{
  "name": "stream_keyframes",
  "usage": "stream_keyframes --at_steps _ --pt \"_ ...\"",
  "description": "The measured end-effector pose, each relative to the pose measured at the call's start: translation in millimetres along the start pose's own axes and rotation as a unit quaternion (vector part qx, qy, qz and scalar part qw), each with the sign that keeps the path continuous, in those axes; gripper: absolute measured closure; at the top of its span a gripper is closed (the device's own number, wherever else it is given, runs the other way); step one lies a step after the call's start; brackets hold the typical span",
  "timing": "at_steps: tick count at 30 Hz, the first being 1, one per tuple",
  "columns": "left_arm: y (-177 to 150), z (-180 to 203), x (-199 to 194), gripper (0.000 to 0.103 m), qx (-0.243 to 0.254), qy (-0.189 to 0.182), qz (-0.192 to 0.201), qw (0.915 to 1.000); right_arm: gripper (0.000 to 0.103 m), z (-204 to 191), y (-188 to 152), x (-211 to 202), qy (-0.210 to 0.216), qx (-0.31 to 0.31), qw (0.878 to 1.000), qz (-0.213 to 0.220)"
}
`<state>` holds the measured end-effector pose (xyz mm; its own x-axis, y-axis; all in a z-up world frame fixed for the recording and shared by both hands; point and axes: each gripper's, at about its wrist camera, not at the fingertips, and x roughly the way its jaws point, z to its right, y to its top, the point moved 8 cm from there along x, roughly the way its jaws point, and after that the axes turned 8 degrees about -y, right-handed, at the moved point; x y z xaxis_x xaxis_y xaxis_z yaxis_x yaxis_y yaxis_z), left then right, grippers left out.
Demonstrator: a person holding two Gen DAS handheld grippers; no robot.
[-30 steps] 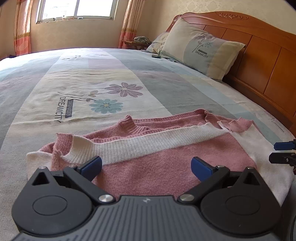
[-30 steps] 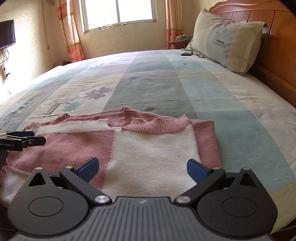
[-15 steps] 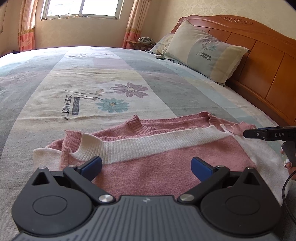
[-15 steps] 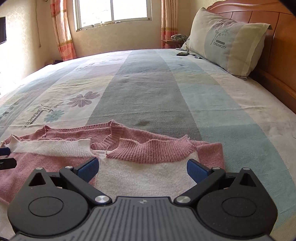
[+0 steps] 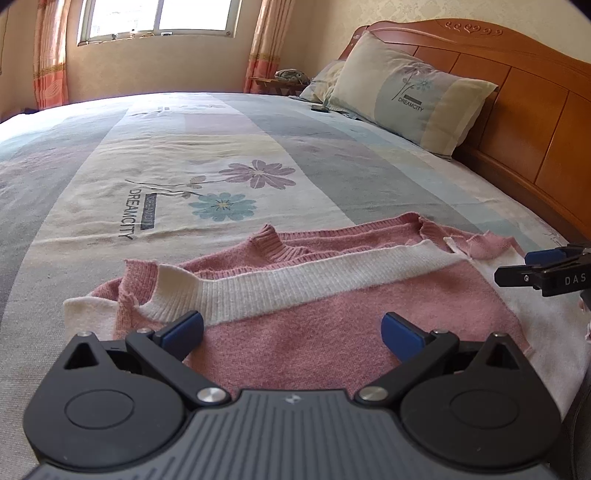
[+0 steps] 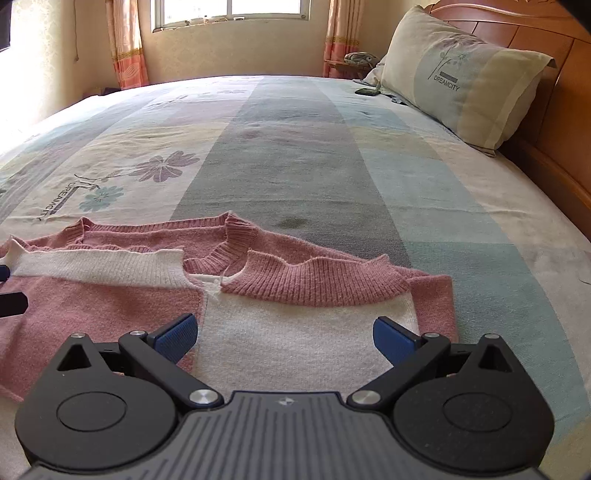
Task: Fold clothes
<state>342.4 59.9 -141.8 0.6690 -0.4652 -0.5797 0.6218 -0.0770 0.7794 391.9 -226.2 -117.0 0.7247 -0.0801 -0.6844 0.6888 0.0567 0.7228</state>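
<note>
**Both grippers wide open over the sweater, nothing gripped**

Your left gripper (image 5: 291, 328) hovers low over the near part of the pink-and-white knitted sweater (image 5: 332, 317). Its blue-padded fingers (image 5: 183, 328) are spread wide, with only pink knit showing between them. They hold nothing.

Your right gripper (image 6: 286, 332) is just as wide open, with empty blue pads (image 6: 175, 334) on either side of the sweater's white panel (image 6: 295, 332). In the left wrist view its fingertips come in from the right edge, over the white part of the garment. Whether they touch the cloth cannot be told.

The sweater lies spread on the striped pastel bedsheet with flower prints (image 6: 295, 147), at the near edge of the bed. From the right wrist view, a pink ribbed band (image 6: 317, 280) runs across the top of the white panel, and a white ribbed band (image 6: 99, 266) tops the pink panel to its left. More pink ribbed edging (image 6: 236, 236) lies rumpled behind both bands. A loose thread (image 6: 218, 284) shows where the two bands meet.

Far side of the bed: a pale printed pillow (image 5: 410, 92) leans against the orange-brown wooden headboard (image 5: 535, 110). A small dark flat object (image 6: 365, 91) lies on the sheet near the pillow; it is too small to identify. A bright window with striped curtains (image 6: 229, 14) sits in the back wall.
</note>
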Motion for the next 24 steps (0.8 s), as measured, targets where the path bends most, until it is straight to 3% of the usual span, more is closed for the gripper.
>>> stream_keyframes --at_steps 7,10,17,24 --pt "1.4 1.4 -2.6 0.001 -0.012 -0.012 0.002 0.9998 0.0 -26.8 -20.6 -20.4 0.022 0.009 1.0 -0.009" --pt "1.5 2.6 -5.2 0.001 -0.014 -0.017 0.004 0.9998 0.0 -33.3 -30.5 -20.0 0.013 0.002 0.999 -0.029" --pt "11.9 8.4 -19.8 0.001 -0.019 -0.03 0.024 0.9991 0.0 -37.5 -37.0 -46.6 0.011 0.021 0.999 -0.03" --pt "19.7 9.2 -21.8 0.001 -0.032 -0.038 0.034 0.9982 0.0 -52.0 -55.2 -63.0 0.035 -0.005 0.998 -0.044"
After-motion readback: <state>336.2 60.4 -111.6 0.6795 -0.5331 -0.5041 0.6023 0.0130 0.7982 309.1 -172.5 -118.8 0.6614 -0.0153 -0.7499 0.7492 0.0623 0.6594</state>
